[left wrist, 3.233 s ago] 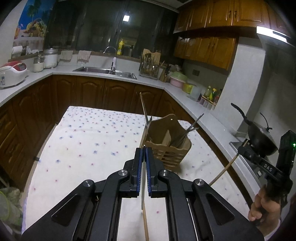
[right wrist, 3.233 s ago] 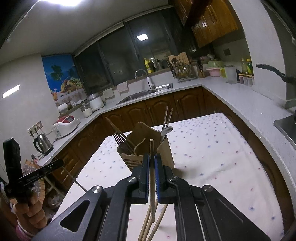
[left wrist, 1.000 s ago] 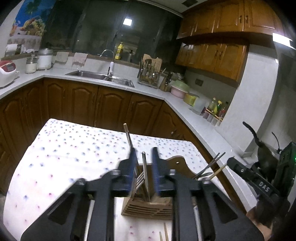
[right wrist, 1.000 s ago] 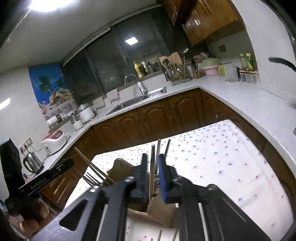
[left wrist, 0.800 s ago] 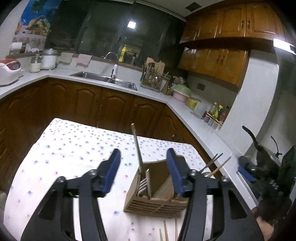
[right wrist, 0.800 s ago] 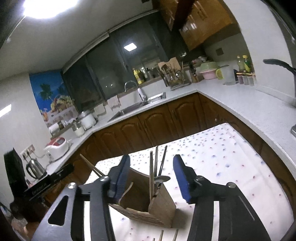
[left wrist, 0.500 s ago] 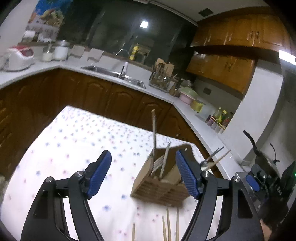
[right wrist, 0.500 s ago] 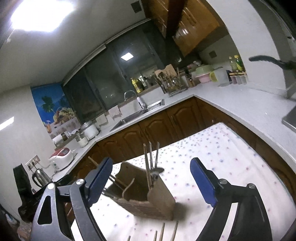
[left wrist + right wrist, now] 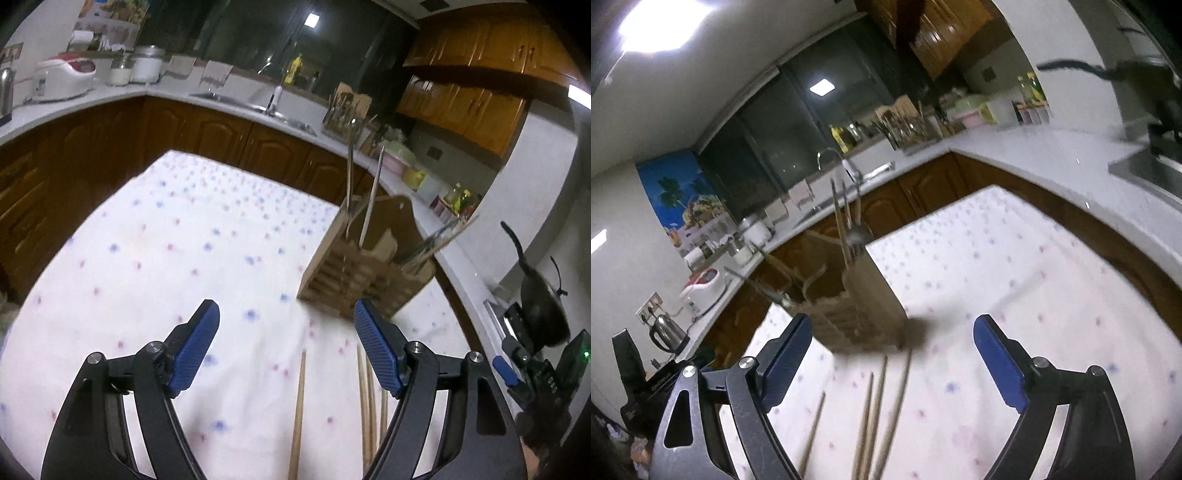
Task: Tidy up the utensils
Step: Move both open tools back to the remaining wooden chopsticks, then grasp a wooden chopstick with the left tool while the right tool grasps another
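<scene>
Both grippers — left point(image 9: 286, 347), right point(image 9: 892, 363) — are opening wide and hold nothing; loose chopsticks point(image 9: 875, 410) lie on the cloth point(image 9: 177, 258) below, near the holder point(image 9: 364, 269).

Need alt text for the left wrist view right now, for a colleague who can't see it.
The left gripper, jaws opening and empty, hangs over loose wooden chopsticks on a dotted tablecloth. Beyond stands a wooden utensil holder with utensils upright inside.
</scene>
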A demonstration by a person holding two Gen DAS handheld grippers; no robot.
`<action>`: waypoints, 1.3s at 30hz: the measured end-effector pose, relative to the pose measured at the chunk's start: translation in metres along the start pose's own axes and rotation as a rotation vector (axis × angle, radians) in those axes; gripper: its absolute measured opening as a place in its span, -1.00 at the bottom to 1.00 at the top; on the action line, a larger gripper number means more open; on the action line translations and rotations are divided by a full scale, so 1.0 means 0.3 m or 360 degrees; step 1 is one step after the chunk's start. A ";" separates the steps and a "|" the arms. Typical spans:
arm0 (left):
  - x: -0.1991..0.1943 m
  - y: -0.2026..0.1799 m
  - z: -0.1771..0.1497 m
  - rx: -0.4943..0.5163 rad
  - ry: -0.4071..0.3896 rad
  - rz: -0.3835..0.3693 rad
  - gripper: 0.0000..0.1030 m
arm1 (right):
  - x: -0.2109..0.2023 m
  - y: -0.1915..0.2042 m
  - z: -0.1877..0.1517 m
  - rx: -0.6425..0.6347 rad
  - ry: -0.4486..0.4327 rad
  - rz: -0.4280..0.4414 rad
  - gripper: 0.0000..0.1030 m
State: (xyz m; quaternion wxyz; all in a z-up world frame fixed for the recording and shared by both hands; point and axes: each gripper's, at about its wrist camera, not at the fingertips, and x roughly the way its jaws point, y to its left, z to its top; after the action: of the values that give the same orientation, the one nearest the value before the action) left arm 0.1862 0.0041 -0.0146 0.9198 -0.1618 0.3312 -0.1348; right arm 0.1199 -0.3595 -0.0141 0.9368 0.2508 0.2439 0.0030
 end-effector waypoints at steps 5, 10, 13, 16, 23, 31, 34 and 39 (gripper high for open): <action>0.003 0.021 -0.067 -0.0008 0.0070 0.0033 0.49 | -0.020 -0.024 -0.066 0.0005 0.0056 -0.0035 0.76; -0.002 0.020 -0.113 0.0024 0.0106 0.0056 0.49 | -0.028 -0.022 -0.115 -0.0002 0.0101 -0.0055 0.76; -0.005 0.003 -0.138 0.0074 0.0111 0.0079 0.49 | -0.020 -0.019 -0.144 -0.0014 0.0134 -0.0061 0.76; -0.005 -0.012 -0.158 0.0124 0.0109 0.0108 0.49 | -0.014 -0.015 -0.165 -0.0029 0.0151 -0.0063 0.76; 0.018 -0.035 -0.195 0.0212 0.0125 0.0159 0.49 | -0.001 0.024 -0.199 -0.0143 0.0147 -0.0097 0.76; 0.053 -0.043 -0.222 0.0239 0.0182 0.0172 0.49 | 0.036 0.014 -0.230 -0.0151 0.0199 -0.0108 0.76; 0.068 -0.044 -0.227 0.0245 0.0207 0.0173 0.49 | 0.053 0.007 -0.232 -0.0136 0.0229 -0.0123 0.76; 0.107 -0.056 -0.238 0.0284 0.0270 0.0198 0.49 | 0.076 0.009 -0.232 -0.0159 0.0252 -0.0134 0.75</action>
State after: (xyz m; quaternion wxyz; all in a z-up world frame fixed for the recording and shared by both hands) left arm 0.1613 -0.0373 -0.0783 0.9058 -0.0466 0.4039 -0.1195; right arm 0.1084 -0.3217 -0.0759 0.9252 0.1924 0.3271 -0.0044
